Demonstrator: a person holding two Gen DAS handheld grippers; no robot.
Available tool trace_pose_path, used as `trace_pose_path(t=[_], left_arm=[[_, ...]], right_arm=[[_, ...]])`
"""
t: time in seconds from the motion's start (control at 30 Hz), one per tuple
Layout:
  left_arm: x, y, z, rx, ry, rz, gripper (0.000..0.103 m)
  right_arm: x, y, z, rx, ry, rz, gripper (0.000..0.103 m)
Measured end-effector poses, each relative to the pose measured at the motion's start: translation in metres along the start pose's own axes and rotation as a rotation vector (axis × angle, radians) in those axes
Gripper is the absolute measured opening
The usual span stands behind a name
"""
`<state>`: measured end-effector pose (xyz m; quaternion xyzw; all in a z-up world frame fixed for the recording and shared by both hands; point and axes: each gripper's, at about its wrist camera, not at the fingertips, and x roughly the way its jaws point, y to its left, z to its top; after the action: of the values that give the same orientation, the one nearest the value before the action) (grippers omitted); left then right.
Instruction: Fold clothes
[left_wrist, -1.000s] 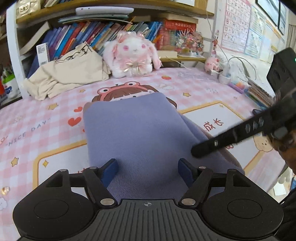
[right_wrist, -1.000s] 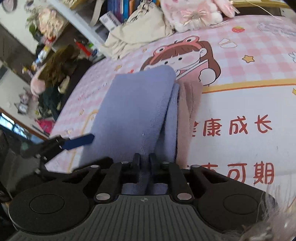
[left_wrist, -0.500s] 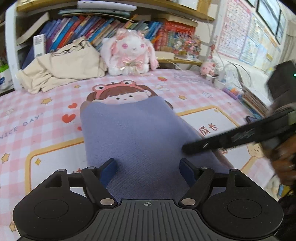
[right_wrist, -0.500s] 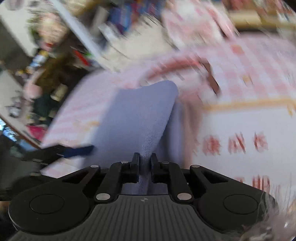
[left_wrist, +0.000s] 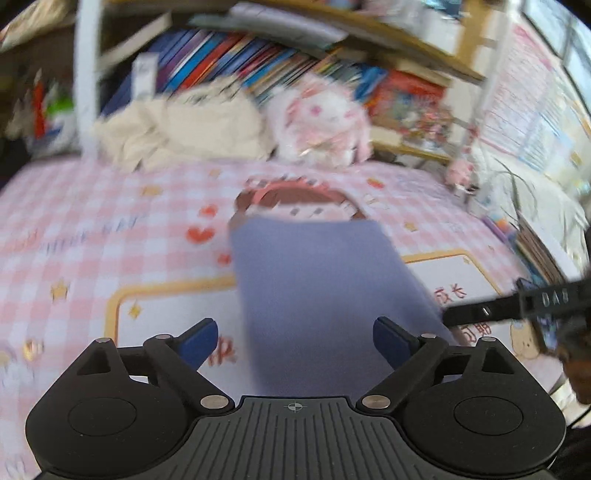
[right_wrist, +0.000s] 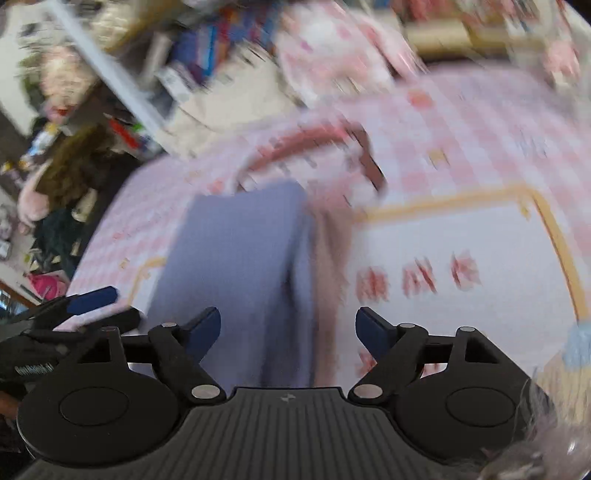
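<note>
Both jaws are opening, nothing clamped: left gripper (left_wrist: 293, 341) and right gripper (right_wrist: 288, 330) should be clearing the folded lavender knit garment (left_wrist: 325, 291) straight up, avoiding dragging its near edge.

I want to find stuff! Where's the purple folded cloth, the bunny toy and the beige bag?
purple folded cloth (left_wrist: 317, 295): left wrist view, middle of its top face.
bunny toy (left_wrist: 325, 118): left wrist view, blurred white and pink body.
beige bag (left_wrist: 192, 129): left wrist view, middle of the crumpled fabric.
</note>
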<state>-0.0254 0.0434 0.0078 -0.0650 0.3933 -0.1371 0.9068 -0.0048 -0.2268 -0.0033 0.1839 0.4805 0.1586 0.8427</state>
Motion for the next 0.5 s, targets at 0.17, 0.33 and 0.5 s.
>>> trace_pose_path(t=[0.17, 0.33, 0.5], left_arm=[[0.023, 0.04, -0.004, -0.251, 0.127, -0.086, 0.093], [0.041, 0.058, -0.009, -0.412, 0.162, -0.197, 0.09], [0.048, 0.048, -0.003, -0.389, 0.166, -0.215, 0.071]], right_arm=[[0.013, -0.021, -0.011, 0.155, 0.08, 0.058, 0.08], [0.016, -0.02, -0.015, 0.2, 0.07, 0.106, 0.068], [0.022, -0.007, -0.014, 0.162, 0.058, 0.071, 0.046]])
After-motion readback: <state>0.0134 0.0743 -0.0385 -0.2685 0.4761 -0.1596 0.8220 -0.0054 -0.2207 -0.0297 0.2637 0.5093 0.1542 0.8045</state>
